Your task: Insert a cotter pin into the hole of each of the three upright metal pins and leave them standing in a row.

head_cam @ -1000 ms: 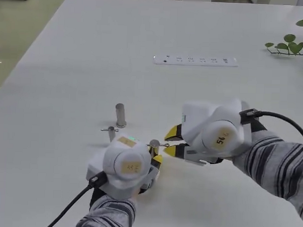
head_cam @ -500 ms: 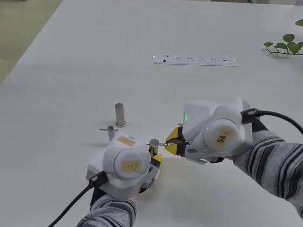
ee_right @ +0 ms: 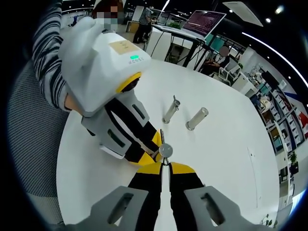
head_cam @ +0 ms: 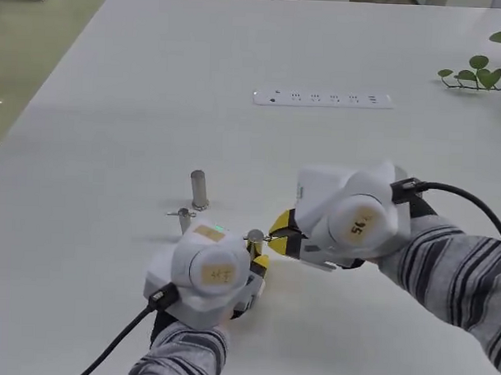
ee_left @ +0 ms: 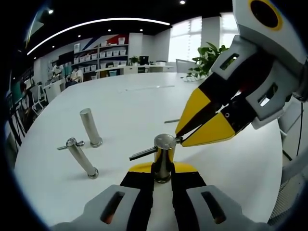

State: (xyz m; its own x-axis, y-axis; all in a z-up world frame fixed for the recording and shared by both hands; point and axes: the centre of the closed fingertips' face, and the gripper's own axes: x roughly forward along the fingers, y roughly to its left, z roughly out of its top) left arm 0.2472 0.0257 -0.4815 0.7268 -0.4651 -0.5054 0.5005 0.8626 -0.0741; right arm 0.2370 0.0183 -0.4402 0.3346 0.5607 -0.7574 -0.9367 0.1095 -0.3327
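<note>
— On the left, one metal pin (head_cam: 184, 219) is already crossed by its cotter pin (ee_left: 70, 143). Just beside it, the bare pin (head_cam: 198, 190) is not yet fitted.
— And the third pin (ee_left: 163, 144)?
— It is clamped low down by the left gripper (ee_left: 163, 171). A second cotter pin (ee_left: 144, 153) is pinched by the right gripper (ee_right: 166, 166) and can be seen poking out the far side, so seating is judged nearly done.

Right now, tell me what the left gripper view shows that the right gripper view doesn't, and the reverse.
Left gripper view: the right tool from outside, closed on the cotter pin, plus shelves. Right gripper view: the left tool from outside, its green light, a striped sleeve, a screen. Both: the clamped metal pin, the finished pin and the bare pin.
</note>
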